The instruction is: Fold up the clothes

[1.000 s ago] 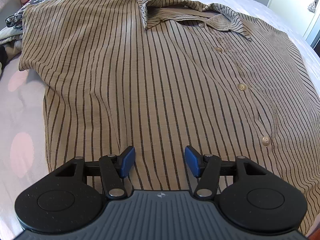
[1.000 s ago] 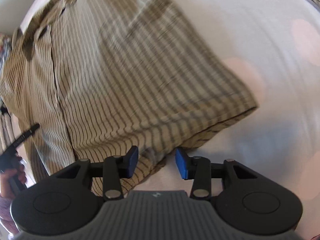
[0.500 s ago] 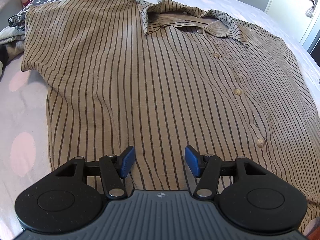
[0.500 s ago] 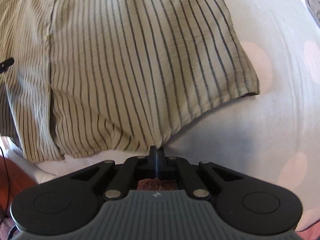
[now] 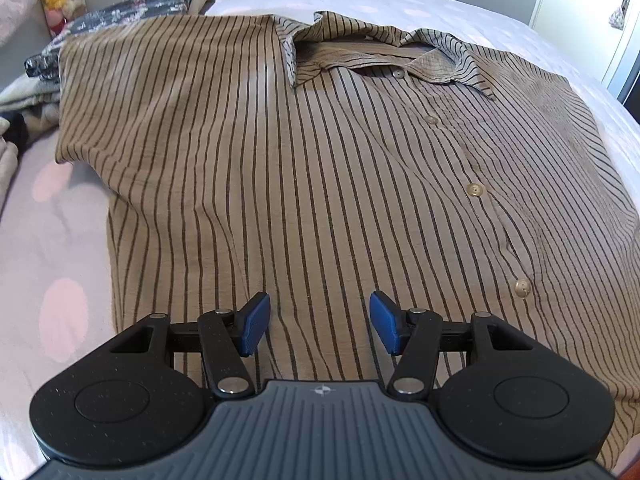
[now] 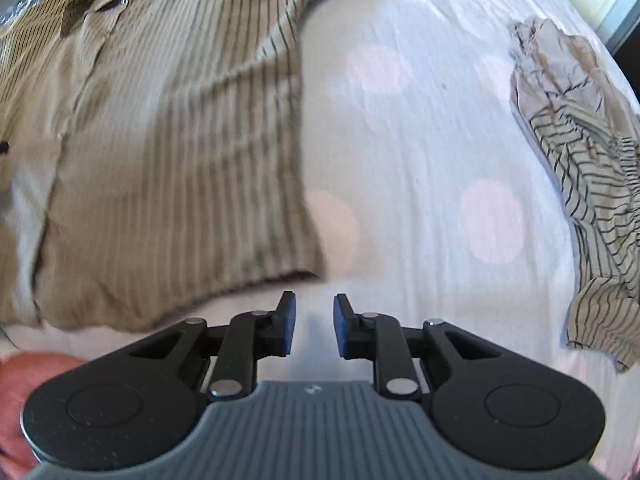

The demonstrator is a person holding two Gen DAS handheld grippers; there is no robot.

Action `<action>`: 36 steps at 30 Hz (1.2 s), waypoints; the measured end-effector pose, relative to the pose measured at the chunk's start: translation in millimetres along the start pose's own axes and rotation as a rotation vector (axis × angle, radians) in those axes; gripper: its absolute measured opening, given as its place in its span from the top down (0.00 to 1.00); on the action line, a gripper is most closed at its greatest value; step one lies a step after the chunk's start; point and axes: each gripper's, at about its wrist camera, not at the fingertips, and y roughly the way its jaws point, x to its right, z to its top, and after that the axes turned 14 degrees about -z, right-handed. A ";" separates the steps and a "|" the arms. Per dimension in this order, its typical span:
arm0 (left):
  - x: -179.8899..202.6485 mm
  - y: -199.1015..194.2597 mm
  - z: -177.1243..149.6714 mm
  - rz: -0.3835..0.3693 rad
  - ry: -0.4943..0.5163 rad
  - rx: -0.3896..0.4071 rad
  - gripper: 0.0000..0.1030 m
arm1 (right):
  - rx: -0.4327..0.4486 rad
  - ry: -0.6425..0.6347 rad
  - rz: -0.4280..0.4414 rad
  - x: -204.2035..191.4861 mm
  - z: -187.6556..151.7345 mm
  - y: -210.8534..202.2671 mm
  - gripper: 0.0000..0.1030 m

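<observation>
Shirt [image 5: 320,168] lies spread flat on the bed [image 6: 420,140], front up, buttoned, collar [image 5: 384,48] at the far end. Its long axis runs from collar to hem, roughly along the left gripper's line of sight.

Left gripper [image 5: 319,326]: jaws wide apart, empty, hanging over the hem end of the shirt, to the left of the button line [image 5: 475,189]. Striped cloth fills the gap between its blue pads, but whether the pads touch it I cannot tell.

Right gripper [image 6: 315,328]: jaws parted with a narrower gap, empty, over bare sheet. The shirt sits ahead and to its left. The nearest hem edge [image 6: 240,284] is just beyond the left fingertip, apart from it. This view is motion-blurred, so the edge detail is soft.

Judgement: no fold is visible in the shirt, both sleeves lie out flat. The key relation is that each gripper faces a different side of the hem, left over the cloth, right just off its corner. Either is close enough to pinch the hem.

A second striped garment [image 6: 580,160] lies crumpled well to the right of the shirt.
</observation>
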 end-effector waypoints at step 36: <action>28.4 -75.1 -26.9 0.056 0.052 -0.065 0.48 | 0.144 0.230 0.207 33.2 -34.0 19.4 0.93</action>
